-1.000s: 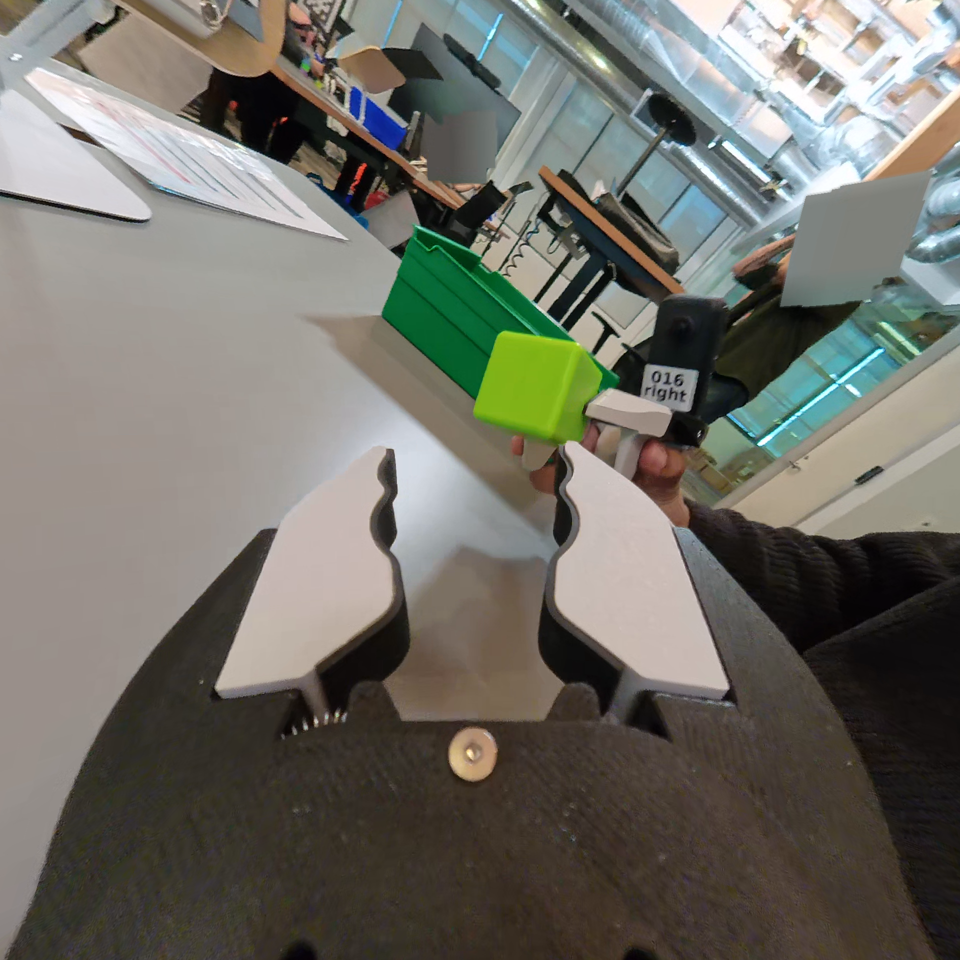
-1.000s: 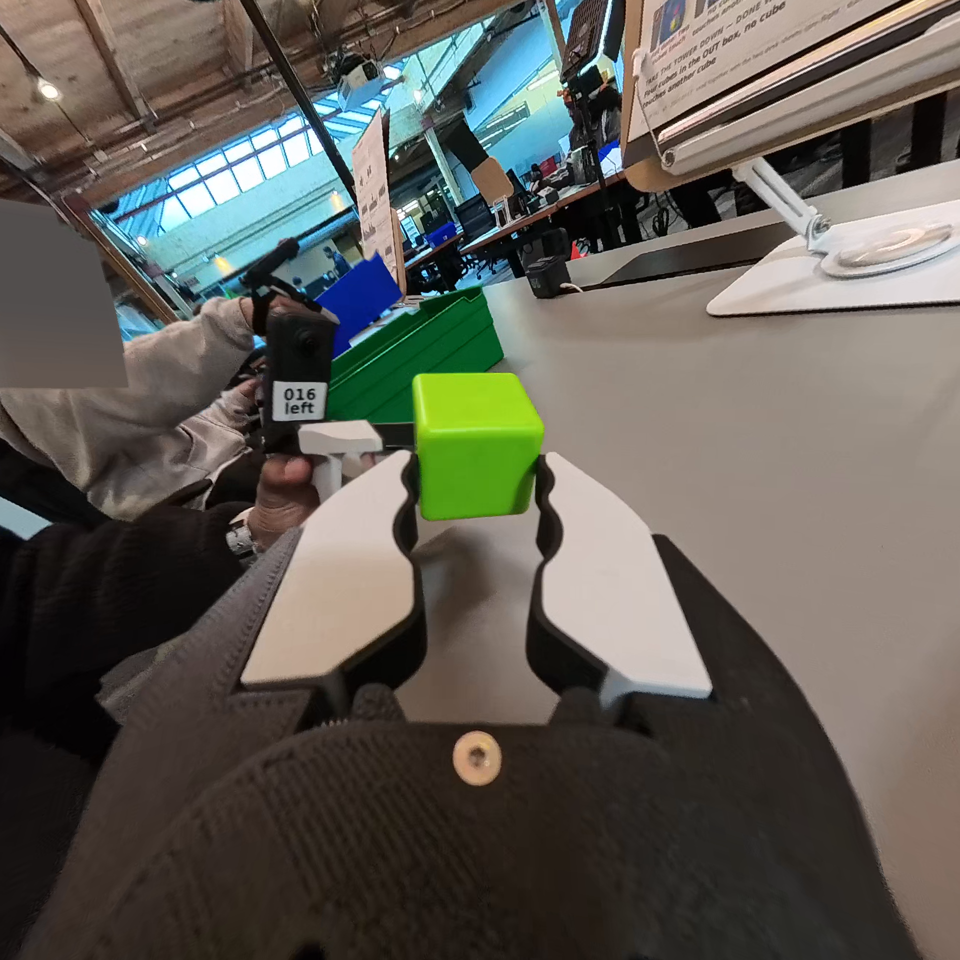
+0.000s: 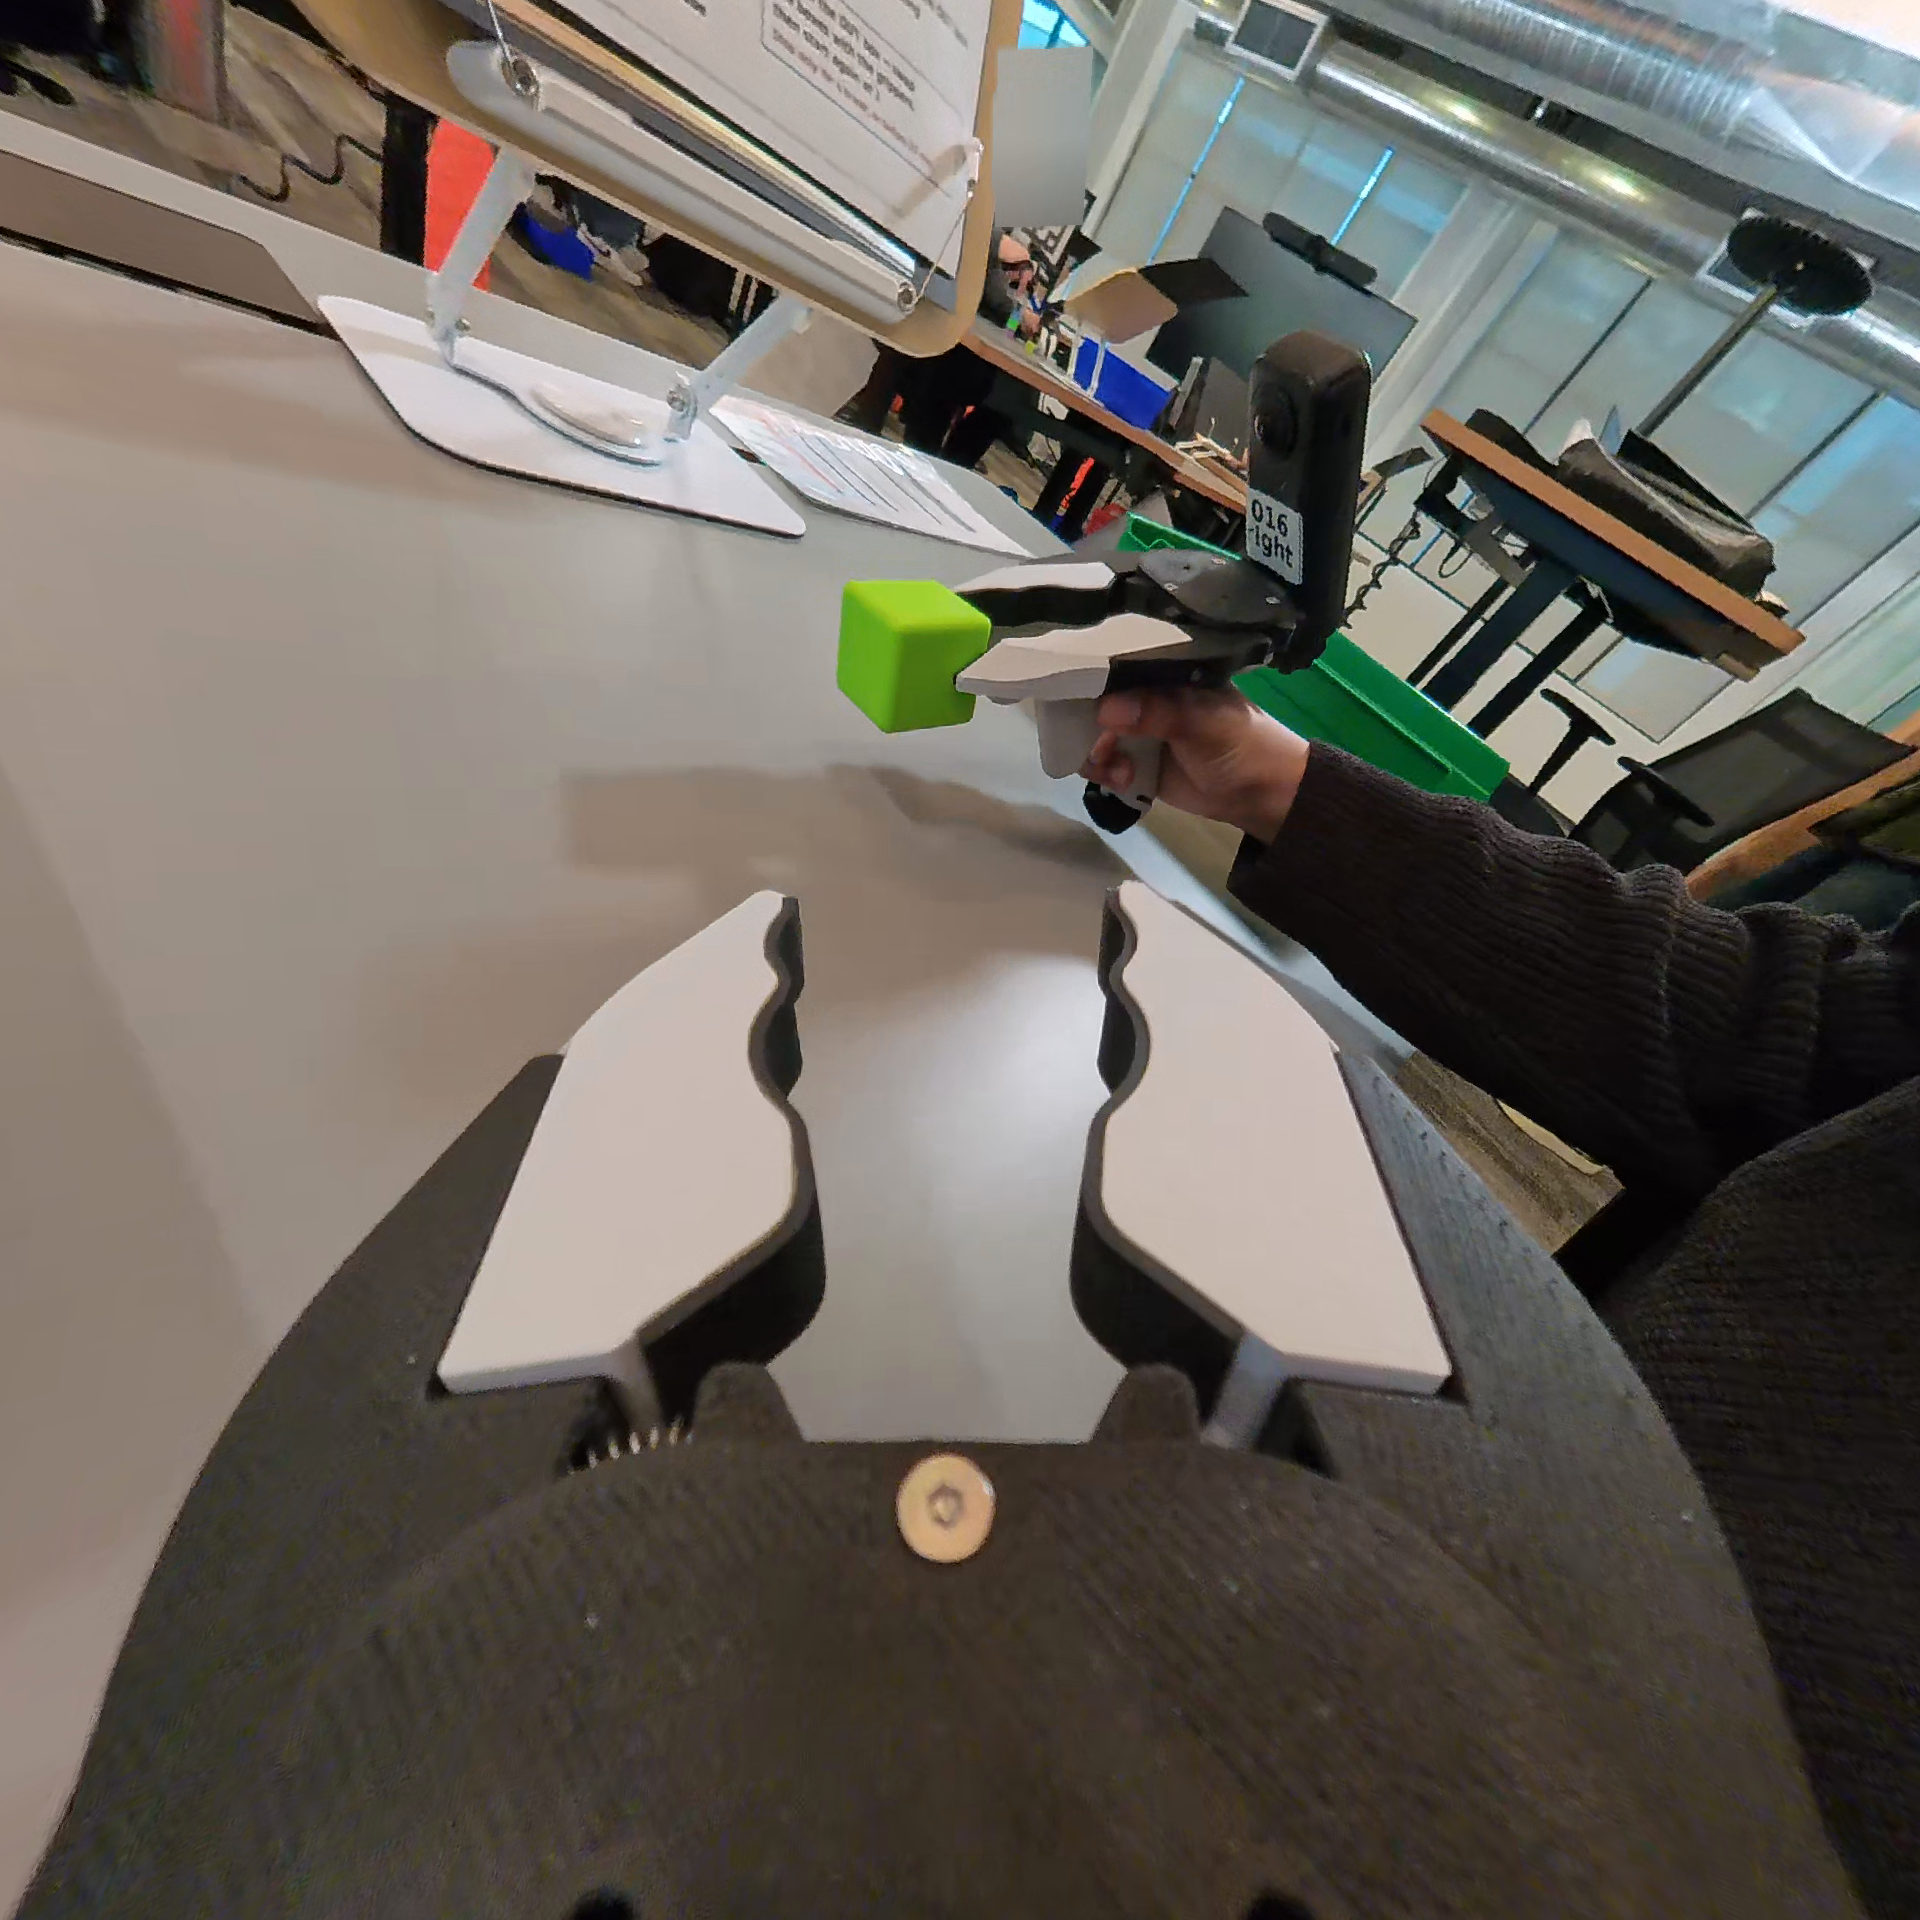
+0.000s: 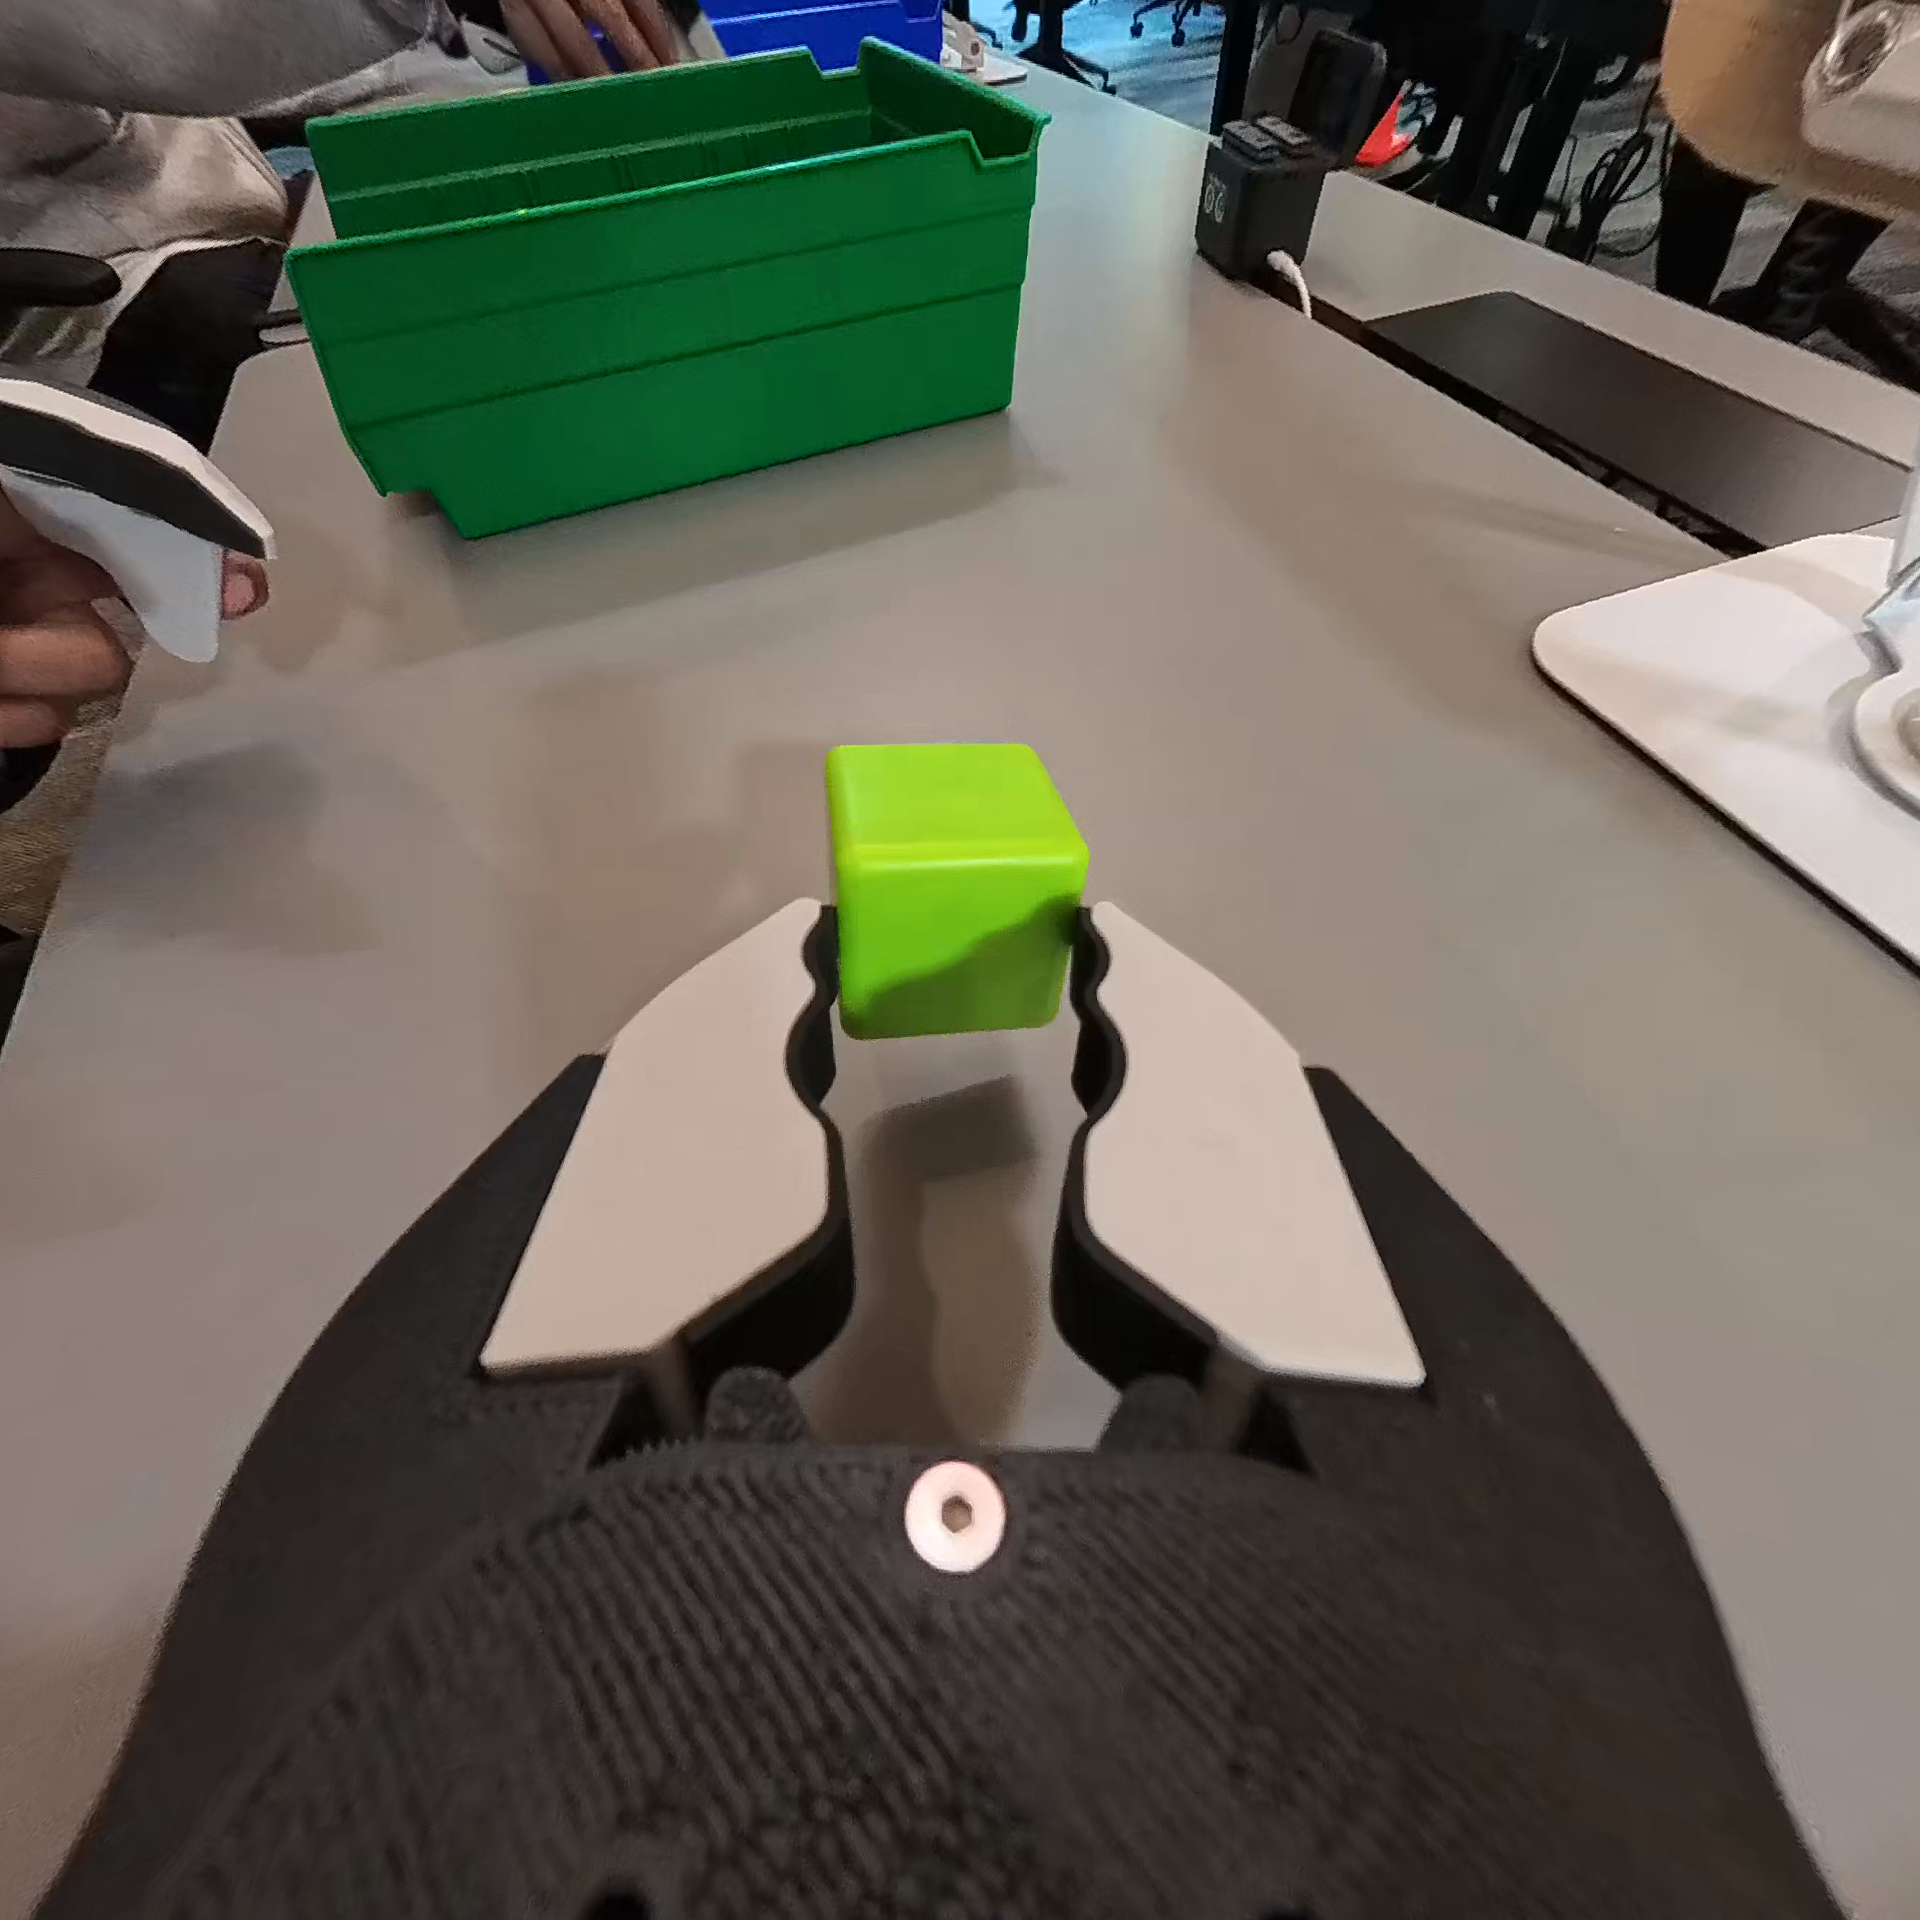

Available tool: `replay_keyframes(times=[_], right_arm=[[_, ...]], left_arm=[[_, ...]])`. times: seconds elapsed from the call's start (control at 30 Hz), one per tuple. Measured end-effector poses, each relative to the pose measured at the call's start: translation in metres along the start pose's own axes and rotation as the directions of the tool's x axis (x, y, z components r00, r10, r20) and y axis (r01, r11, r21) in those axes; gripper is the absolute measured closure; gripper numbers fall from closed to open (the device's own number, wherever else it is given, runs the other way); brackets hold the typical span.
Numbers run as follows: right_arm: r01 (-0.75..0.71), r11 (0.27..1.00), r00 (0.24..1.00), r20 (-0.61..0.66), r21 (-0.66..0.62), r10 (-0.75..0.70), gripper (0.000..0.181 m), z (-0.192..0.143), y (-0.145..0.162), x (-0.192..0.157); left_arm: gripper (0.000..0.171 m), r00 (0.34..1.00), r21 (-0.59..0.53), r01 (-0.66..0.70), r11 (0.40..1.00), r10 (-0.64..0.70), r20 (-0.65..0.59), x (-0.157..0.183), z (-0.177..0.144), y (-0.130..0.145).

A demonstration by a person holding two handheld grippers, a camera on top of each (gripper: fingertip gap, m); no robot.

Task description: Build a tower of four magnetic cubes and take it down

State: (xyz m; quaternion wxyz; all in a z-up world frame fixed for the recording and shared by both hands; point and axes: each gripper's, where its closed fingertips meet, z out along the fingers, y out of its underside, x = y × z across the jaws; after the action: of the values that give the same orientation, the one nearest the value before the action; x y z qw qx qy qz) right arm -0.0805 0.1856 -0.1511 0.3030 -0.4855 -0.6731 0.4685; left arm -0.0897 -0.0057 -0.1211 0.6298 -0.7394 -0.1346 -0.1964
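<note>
Right gripper (image 4: 954, 914) clamps a lime cube (image 4: 951, 883) at its fingertips, seemingly above the worktop (image 4: 1299, 727); left gripper (image 3: 948, 925) gapes empty at 9 o'clock.

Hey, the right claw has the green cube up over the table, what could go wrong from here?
1. The right claw pinches the lime green cube only at its fingertips; most of the cube sticks out ahead, so it might slip or twist.
2. The cube hangs above the grey table, its shadow beneath it; released early, it may bounce or roll.
3. The left claw is open and empty, and no other cube shows, so stacking has not begun.
</note>
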Motion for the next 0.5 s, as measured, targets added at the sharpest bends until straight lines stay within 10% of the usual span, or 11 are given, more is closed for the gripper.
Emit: replay_keyframes(times=[0.5], right_arm=[[-0.048,0.999,0.999,-0.003,-0.012,0.048,0.137,-0.010,0.010,0.000]], left_arm=[[0.114,0.999,-0.039,0.007,0.999,-0.009,-0.034,0.000,0.016,0.006]])
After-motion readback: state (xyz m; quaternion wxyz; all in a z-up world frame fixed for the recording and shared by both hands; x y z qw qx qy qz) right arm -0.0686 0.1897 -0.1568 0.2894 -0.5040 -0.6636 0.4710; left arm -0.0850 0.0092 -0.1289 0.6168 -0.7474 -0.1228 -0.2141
